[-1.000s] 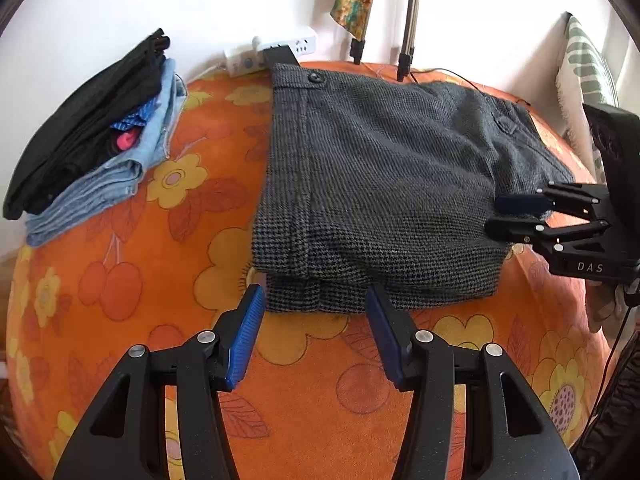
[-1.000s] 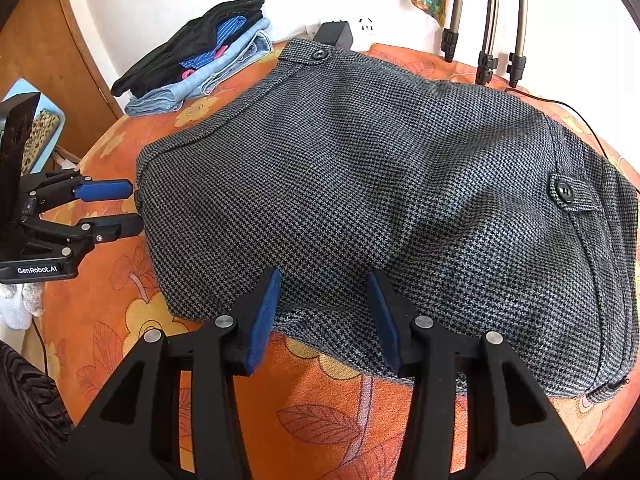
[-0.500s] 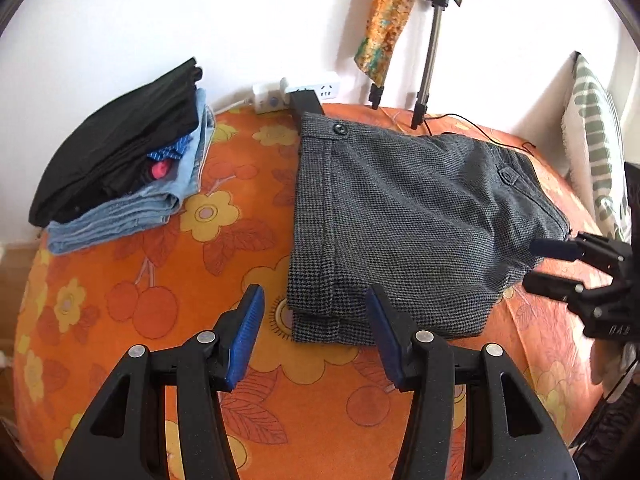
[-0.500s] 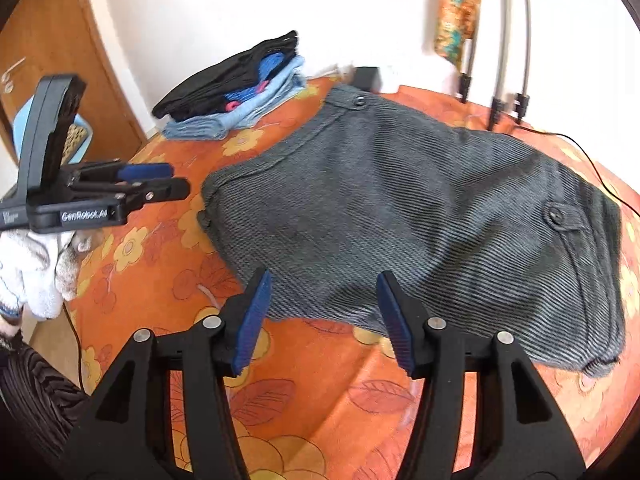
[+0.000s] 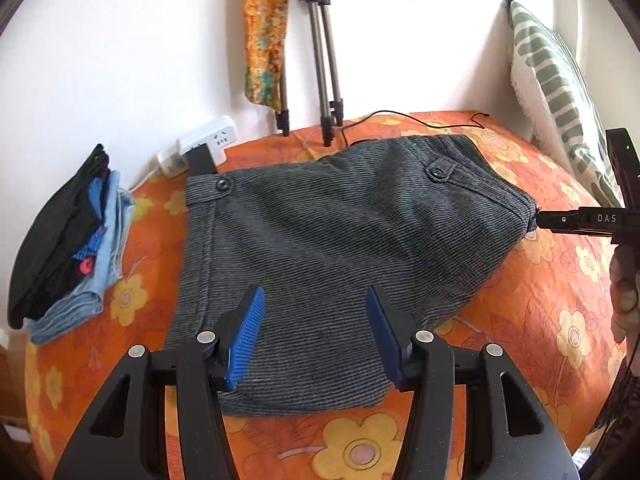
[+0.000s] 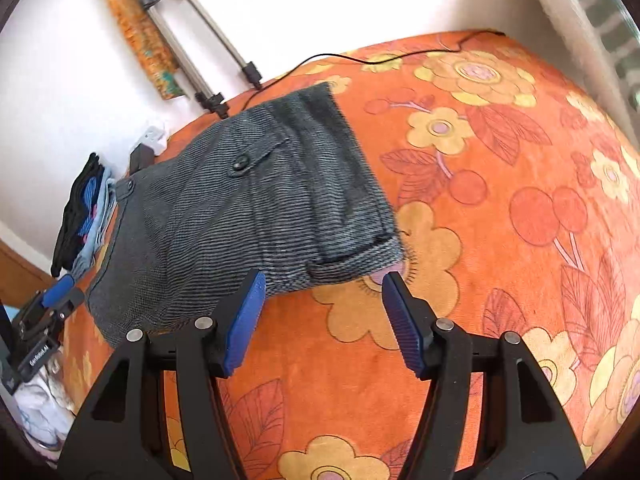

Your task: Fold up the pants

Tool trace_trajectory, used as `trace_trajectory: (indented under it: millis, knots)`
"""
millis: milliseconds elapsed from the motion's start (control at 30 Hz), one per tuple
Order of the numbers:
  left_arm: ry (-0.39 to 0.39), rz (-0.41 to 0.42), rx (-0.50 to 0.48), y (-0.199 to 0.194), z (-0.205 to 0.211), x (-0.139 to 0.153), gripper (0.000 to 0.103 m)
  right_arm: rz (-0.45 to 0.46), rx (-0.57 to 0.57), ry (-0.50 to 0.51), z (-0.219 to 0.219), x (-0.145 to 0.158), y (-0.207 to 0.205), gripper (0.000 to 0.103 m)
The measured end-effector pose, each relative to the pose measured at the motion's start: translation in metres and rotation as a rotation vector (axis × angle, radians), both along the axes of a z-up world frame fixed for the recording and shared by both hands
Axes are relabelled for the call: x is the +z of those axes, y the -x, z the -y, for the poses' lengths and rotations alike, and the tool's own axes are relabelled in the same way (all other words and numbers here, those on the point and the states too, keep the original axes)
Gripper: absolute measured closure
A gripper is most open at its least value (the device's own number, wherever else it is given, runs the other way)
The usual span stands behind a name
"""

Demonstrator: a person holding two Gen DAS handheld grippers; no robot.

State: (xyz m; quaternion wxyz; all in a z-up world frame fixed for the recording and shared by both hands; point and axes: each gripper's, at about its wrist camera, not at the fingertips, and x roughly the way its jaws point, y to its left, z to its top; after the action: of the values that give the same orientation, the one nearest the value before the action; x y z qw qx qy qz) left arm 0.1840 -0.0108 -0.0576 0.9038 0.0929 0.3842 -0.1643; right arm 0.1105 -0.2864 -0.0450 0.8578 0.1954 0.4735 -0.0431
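Grey houndstooth pants (image 5: 340, 240) lie folded into a compact rectangle on the orange flowered bedcover (image 5: 540, 320). My left gripper (image 5: 316, 312) hovers open above their near left part, with only cloth behind the blue pads. At the right edge of that view the right gripper (image 5: 576, 220) shows edge-on beside the pants' right corner. In the right wrist view the pants (image 6: 260, 200) run off to the upper left. My right gripper (image 6: 322, 292) stands open just above their near corner, gripping nothing. The left gripper (image 6: 56, 292) appears at the far left.
A stack of folded dark and blue clothes (image 5: 68, 240) lies at the bed's left edge. A white power strip (image 5: 204, 144), tripod legs (image 5: 324, 80) and a black cable (image 5: 400, 116) line the wall. A striped pillow (image 5: 560, 92) leans at the right.
Both grippers lifted off the pants. The left one came back over the near edge; the right one swung to the pants' right corner, rolled, and its jaws stand wider.
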Motion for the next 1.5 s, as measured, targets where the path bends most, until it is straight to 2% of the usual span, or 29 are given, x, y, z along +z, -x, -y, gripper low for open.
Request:
trace_trajectory:
  millis: [233,400,600,733,800,933,1000,1033,1133,1300,1333,1433,1500]
  knots:
    - [-0.017,0.000,-0.084,-0.011,0.061,-0.003,0.051,-0.016,-0.099,-0.168,0.036,-0.015,-0.001,0.039]
    - [-0.021,-0.006,-0.128,-0.021,0.093,-0.007,0.051,-0.024,-0.146,-0.278,0.044,-0.026,-0.003,0.039]
    - [-0.055,-0.015,-0.151,-0.031,0.118,-0.020,0.051,-0.012,-0.140,-0.334,0.038,-0.031,-0.013,0.039]
    - [-0.057,-0.033,-0.161,-0.036,0.126,-0.027,0.051,-0.001,-0.139,-0.336,0.033,-0.032,-0.022,0.039]
    - [-0.053,-0.049,-0.173,-0.037,0.129,-0.031,0.051,0.014,-0.144,-0.354,0.032,-0.033,-0.025,0.036]
    - [-0.046,-0.082,-0.204,-0.035,0.132,-0.040,0.051,0.028,-0.122,-0.325,0.025,-0.033,-0.031,0.036]
    - [-0.025,-0.098,-0.204,-0.037,0.129,-0.041,0.051,0.029,-0.106,-0.294,0.020,-0.033,-0.033,0.041]
    - [-0.010,-0.110,-0.202,-0.038,0.128,-0.039,0.051,0.019,-0.093,-0.286,0.018,-0.035,-0.035,0.052]
    - [0.012,-0.086,-0.164,-0.049,0.120,-0.025,0.051,0.022,-0.093,-0.255,0.018,-0.036,-0.035,0.065]
    - [-0.002,-0.038,-0.010,-0.096,0.112,-0.009,0.051,0.031,-0.079,-0.239,0.019,-0.034,-0.036,0.072]
    - [-0.019,-0.032,0.010,-0.104,0.115,-0.009,0.051,0.033,-0.075,-0.232,0.019,-0.033,-0.037,0.073]
    - [-0.153,0.013,0.037,-0.123,0.133,-0.020,0.051,0.042,-0.067,-0.218,0.017,-0.030,-0.039,0.074]
    - [-0.208,0.014,0.057,-0.134,0.138,-0.031,0.051,0.047,-0.063,-0.212,0.016,-0.028,-0.040,0.075]
